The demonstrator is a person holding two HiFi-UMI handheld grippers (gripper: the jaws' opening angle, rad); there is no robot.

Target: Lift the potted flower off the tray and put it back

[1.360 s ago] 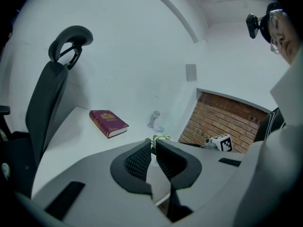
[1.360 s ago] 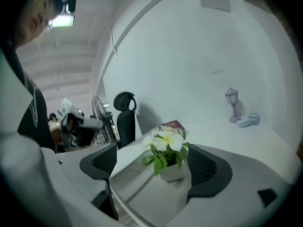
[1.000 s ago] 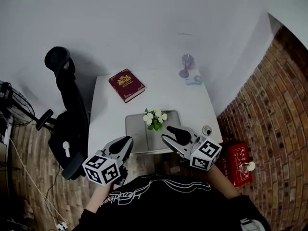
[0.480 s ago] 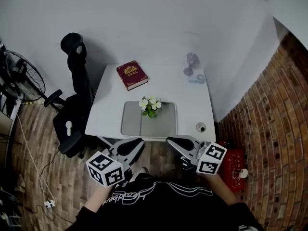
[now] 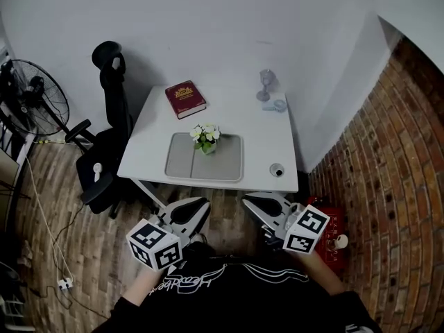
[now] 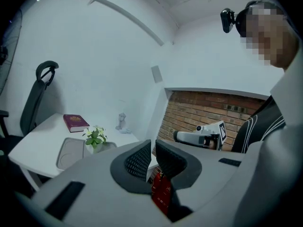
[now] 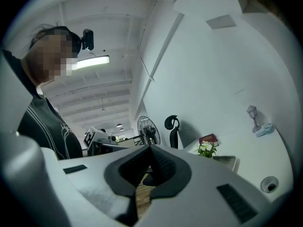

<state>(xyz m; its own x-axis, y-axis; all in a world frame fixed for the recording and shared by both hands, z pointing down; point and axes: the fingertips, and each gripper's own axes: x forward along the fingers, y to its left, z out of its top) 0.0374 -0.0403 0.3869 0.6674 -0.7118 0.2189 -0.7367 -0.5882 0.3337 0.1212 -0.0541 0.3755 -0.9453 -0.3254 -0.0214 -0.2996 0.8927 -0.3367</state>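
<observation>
**Both tongs held short of the desk; potted flower standing in its tray**

Head view.
- Left tongs [image 5: 200, 205] and right tongs [image 5: 248, 201]: side by side over the plank floor [image 5: 62, 214], just short of the white desk's [image 5: 267, 134] near edge, both pointing toward it.
- Potted flower [image 5: 205, 137]: upright in the grey tray [image 5: 225, 164], at the tray's far side, well ahead of both tongs and touched by neither.
- Red book [image 5: 184, 98]: beyond the tray, ahead and left of the left tongs.
- Small lamp figurine [image 5: 264, 85]: at the desk's far edge, ahead of the right tongs.
- Black chair [image 5: 111, 134]: beside the desk, left of the left tongs.

Left gripper view.
- Left tongs: released, pads a narrow slit apart, nothing between them.
- Flower, tray and book: ahead and to the left, well apart.
- Right tongs: off to the right.

Right gripper view.
- Right tongs: clenched, tips meeting, holding nothing.
- Flower in its tray: ahead and to the right, well apart.
- Chair: past the tips.
</observation>
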